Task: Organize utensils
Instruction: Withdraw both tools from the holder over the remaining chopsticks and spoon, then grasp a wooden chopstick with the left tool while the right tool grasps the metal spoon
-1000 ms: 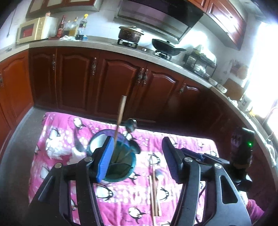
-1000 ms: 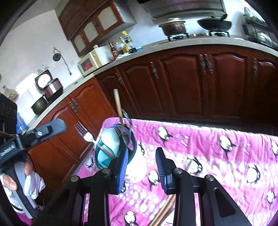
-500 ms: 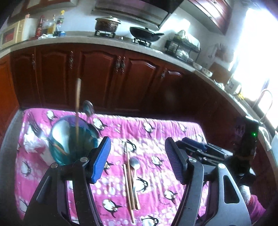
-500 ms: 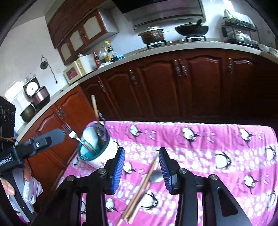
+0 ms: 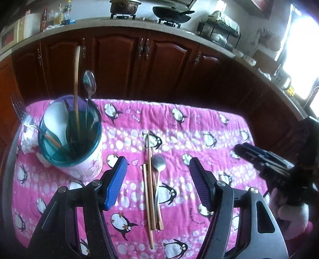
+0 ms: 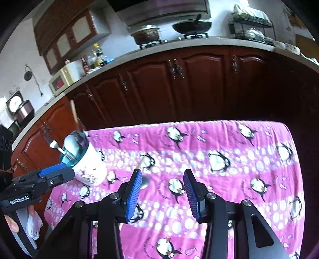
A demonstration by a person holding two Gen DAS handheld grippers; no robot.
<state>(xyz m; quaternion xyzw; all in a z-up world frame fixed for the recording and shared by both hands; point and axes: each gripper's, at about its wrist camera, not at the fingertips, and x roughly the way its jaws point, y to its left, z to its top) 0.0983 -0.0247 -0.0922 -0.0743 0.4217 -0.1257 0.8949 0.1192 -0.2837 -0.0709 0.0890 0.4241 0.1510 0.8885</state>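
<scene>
A white utensil holder with a teal rim [image 5: 79, 159] stands at the table's left and holds a fork [image 5: 22, 117], a wooden stick [image 5: 76, 83] and a spoon [image 5: 89, 83]. Wooden chopsticks [image 5: 150, 191] and a metal spoon [image 5: 158, 165] lie on the pink penguin cloth [image 5: 199, 129]. My left gripper [image 5: 158, 173] is open and empty, hovering above the chopsticks and spoon. My right gripper [image 6: 162, 183] is open and empty; the spoon bowl [image 6: 145, 182] shows beside its left finger. The holder also shows in the right wrist view [image 6: 87, 167].
Dark wooden cabinets [image 5: 139, 59] run behind the table under a counter with pots [image 5: 124, 5] and a dish rack [image 5: 219, 27]. The right gripper's body [image 5: 265, 161] sits at the table's right side in the left wrist view. A microwave [image 6: 61, 79] stands on the counter.
Both grippers have pulled back from the holder and swung right toward the table's middle. The chopsticks and spoon on the cloth now lie between the left gripper's fingers.
</scene>
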